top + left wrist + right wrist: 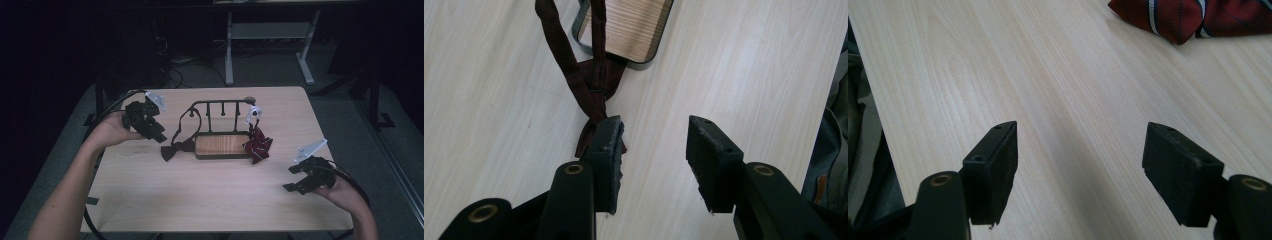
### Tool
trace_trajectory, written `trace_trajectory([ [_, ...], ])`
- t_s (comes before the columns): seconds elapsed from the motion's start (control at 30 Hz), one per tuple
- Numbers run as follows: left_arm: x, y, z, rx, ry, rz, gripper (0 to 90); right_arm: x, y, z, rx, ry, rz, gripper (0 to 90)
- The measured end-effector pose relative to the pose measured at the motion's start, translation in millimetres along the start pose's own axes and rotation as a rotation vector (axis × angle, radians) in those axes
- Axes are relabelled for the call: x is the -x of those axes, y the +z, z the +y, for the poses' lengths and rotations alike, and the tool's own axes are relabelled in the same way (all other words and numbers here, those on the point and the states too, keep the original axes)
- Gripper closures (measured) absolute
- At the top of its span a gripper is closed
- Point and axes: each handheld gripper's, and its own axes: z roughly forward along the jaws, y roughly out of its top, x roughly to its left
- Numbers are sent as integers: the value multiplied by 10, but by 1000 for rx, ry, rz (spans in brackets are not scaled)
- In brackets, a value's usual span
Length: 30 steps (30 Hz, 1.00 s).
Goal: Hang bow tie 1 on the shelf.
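Note:
A black metal rack (220, 107) with a wooden base (221, 145) stands mid-table. A dark maroon bow tie (174, 149) lies at the base's left corner, its strap looped up over the rack. A red striped bow tie (257, 144) hangs at the rack's right side and rests on the table. My left gripper (159, 135) is open just left of the dark bow tie (591, 85), with one fingertip (608, 145) over the bow's edge. My right gripper (291, 179) is open above bare table at the front right, and the striped tie (1193, 17) lies beyond it.
The light wooden table (200, 195) has open surface across its front half. Behind it stand a white desk frame (267, 35) and cables on the floor. Cables trail from both grippers along the table's sides.

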Motion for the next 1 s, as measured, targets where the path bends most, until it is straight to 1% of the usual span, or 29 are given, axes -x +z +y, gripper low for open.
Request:
trace_trajectory([
  [0.07,9,17,-10,-7,5,4,570,1,2,-5,-2,4,1,299],
  [0.17,29,38,-40,2,6,4,563,0,8,-11,-5,2,-2,298],
  [0.2,39,48,-54,8,-1,2,561,-4,8,-12,-5,5,1,298],
  [0.23,41,63,-69,11,3,-1,560,-7,7,-12,-5,8,2,298],
  [0.37,53,103,-118,4,-7,-7,553,-8,16,-3,-5,0,1,298],
  [0.53,76,133,-164,16,-10,-11,547,-12,10,-1,-4,1,1,297],
  [0.6,85,147,-170,8,-13,-9,540,-11,7,-4,-4,0,-2,297],
  [0.8,117,178,-213,23,-14,-4,510,-15,-2,-11,-5,7,-1,296],
  [1.0,137,243,-306,35,-24,-16,498,-18,-14,-18,-4,4,-7,296],
])
